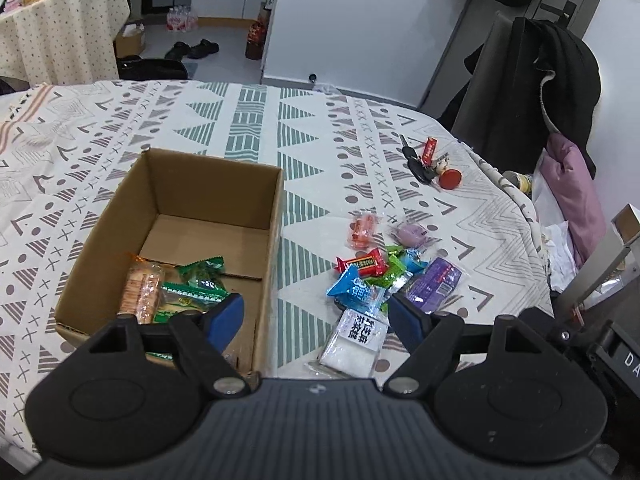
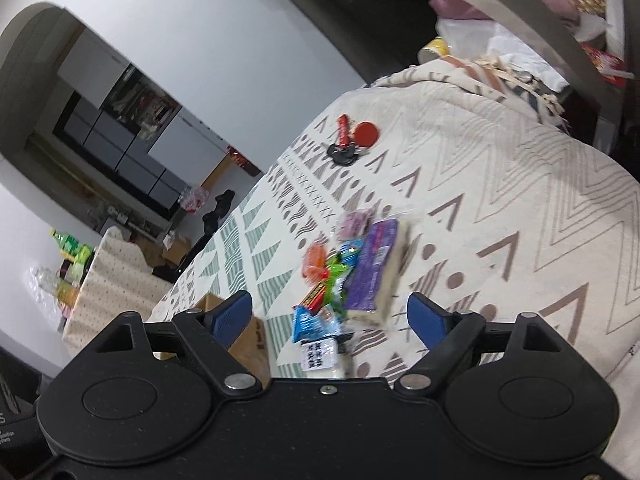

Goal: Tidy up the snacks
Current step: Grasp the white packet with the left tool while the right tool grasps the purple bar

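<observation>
Sitting on the patterned cloth [image 1: 248, 120], the cardboard box [image 1: 192, 184] holds an orange cracker pack [image 1: 142, 292] and green packets [image 1: 192, 292]. Right of the box lies the loose snack pile [image 1: 384, 276]; beyond it, keys [image 1: 430, 162]. The left gripper [image 1: 316, 312] gapes empty over the box's right wall. The right gripper [image 2: 330, 312], fingers spread, hovers empty above the pile.

A lived-in home: patterned tablecloth [image 1: 304, 128], shoes [image 1: 192, 49] on the floor, coat-draped chair [image 1: 532, 92].

box [image 1: 208, 200] brown | tablecloth [image 1: 280, 128] white, green-grey triangles | wafer pack [image 2: 372, 268] seemingly purple | tongs pads [image 1: 224, 320] blue
</observation>
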`<act>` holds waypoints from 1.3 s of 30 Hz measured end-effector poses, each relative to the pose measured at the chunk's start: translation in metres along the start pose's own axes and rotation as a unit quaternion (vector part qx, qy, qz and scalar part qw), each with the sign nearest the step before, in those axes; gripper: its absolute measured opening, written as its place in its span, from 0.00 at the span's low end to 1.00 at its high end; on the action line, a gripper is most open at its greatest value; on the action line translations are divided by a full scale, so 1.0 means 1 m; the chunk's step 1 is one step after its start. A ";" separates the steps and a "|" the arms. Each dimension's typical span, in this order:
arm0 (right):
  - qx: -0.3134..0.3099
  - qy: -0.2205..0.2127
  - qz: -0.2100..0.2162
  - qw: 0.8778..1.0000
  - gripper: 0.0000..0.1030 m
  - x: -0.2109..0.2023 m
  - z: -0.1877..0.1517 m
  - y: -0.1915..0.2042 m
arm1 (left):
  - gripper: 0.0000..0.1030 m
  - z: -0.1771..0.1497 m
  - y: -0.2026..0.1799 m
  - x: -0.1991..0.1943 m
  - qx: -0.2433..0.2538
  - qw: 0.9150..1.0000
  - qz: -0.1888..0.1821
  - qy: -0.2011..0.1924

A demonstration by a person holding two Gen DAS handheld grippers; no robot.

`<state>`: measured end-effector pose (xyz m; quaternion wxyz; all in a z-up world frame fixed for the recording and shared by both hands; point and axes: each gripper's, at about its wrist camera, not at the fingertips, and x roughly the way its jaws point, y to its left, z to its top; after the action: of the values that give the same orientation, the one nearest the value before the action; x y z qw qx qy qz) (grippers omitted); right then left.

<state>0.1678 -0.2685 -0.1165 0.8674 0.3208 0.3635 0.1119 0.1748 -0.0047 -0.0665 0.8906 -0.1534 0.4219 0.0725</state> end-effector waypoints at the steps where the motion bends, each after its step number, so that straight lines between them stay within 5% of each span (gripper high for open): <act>1: 0.005 0.000 -0.001 1.000 0.82 0.001 0.001 -0.005 | 0.76 0.000 -0.003 0.001 0.002 1.000 0.003 -0.002; 16: 0.064 0.021 0.013 0.998 0.78 0.029 0.005 -0.035 | 0.73 -0.020 -0.043 0.053 0.033 0.999 -0.002 0.035; 35: 0.128 0.055 0.003 0.990 0.74 0.107 0.012 -0.056 | 0.72 -0.035 -0.049 0.133 0.053 0.994 0.022 0.097; 39: 0.123 0.067 -0.007 0.990 0.73 0.119 0.006 -0.060 | 0.51 -0.040 -0.048 0.141 0.061 0.992 0.032 0.103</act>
<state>0.2540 -0.2667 -0.2177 0.7956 0.4146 0.4341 0.0815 0.2481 -0.0635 -0.1893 0.8474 -0.0918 0.5196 0.0590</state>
